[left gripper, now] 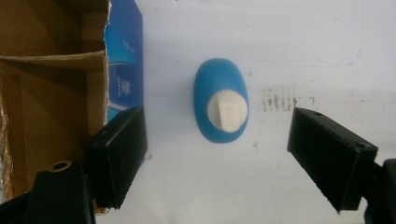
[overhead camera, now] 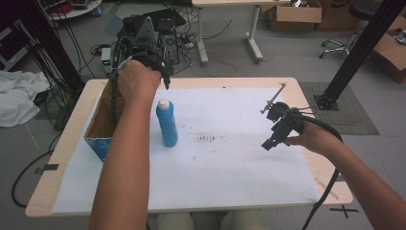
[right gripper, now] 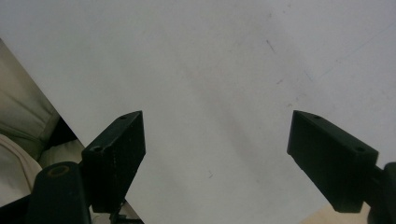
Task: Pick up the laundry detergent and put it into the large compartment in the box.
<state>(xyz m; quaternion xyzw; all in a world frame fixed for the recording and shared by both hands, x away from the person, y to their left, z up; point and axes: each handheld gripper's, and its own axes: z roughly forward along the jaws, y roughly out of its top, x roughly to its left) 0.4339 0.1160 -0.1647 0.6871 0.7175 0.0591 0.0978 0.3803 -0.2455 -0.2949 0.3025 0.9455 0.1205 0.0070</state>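
Two grippers are seen: the left gripper, jaws spread wide, is held above one upright blue bottle beside one cardboard box. The right gripper is likewise spread, empty, over white paper.

Blue bottle stood upright on white sheet, open cardboard box just beside it, bare sheet beyond its other side

A wooden table carries a white paper sheet, smudged with dark marks near its middle. A blue bottle with a white cap stands upright on the sheet, just beside an open cardboard box whose outer wall is blue; its contents are hard to make out.
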